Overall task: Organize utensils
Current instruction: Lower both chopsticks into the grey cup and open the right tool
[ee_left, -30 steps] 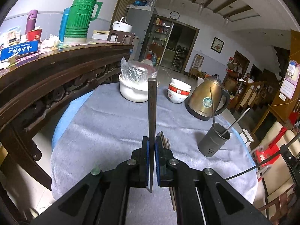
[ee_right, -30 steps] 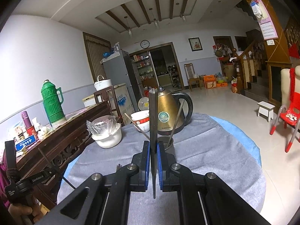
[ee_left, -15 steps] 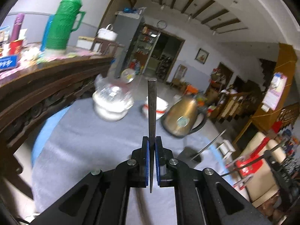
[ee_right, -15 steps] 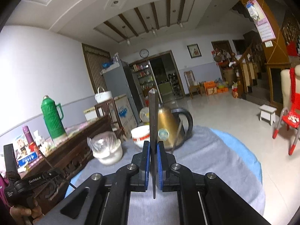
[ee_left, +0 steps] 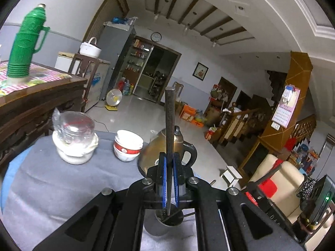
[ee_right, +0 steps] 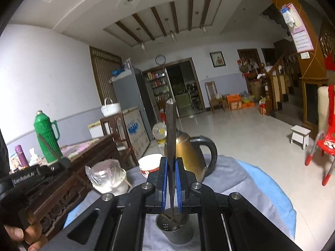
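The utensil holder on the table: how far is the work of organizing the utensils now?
Done: the grey utensil holder already has a few thin metal utensils in it.

In hand: each tongs is shut on one dark chopstick, the left tongs on the left chopstick, the right tongs on the right chopstick; both lower tips are above the holder's mouth.

Left: lower both chopsticks in and release.

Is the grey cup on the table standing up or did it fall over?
Standing up. The grey cup sits on its base on the grey tablecloth, open mouth facing up, with thin metal utensils leaning inside.
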Tool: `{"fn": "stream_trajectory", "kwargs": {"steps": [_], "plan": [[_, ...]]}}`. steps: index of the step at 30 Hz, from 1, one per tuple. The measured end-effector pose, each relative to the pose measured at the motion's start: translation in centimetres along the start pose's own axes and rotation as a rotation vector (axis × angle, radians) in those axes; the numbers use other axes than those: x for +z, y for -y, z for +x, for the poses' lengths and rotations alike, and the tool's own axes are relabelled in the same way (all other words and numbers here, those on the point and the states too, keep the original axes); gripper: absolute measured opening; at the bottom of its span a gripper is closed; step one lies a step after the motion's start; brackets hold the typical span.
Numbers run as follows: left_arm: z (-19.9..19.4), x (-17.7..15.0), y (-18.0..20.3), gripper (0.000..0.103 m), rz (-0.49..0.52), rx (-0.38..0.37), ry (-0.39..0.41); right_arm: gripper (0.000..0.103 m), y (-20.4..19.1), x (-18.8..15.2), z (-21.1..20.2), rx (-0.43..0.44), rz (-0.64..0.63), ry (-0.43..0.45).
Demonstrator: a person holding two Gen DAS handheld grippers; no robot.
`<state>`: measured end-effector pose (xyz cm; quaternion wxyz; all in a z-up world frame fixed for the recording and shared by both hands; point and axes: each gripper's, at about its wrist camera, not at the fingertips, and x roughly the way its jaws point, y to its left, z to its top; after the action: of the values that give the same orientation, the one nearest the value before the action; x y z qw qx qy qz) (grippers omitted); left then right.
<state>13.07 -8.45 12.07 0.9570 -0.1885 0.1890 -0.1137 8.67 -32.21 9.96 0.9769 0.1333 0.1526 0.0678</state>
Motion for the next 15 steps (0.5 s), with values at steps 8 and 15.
{"fn": "stream_trajectory", "kwargs": {"steps": [8,15], "plan": [[5.6,-2.4,-0.2,0.006,0.019,0.034,-0.106,0.008,1.5,-1.8,4.4,-0.023,0.005,-0.103],[7.8,-4.0,-0.6,0.006,0.028,0.051,-0.168,0.008,1.9,-3.0,6.6,-0.028,0.006,-0.165]]}}
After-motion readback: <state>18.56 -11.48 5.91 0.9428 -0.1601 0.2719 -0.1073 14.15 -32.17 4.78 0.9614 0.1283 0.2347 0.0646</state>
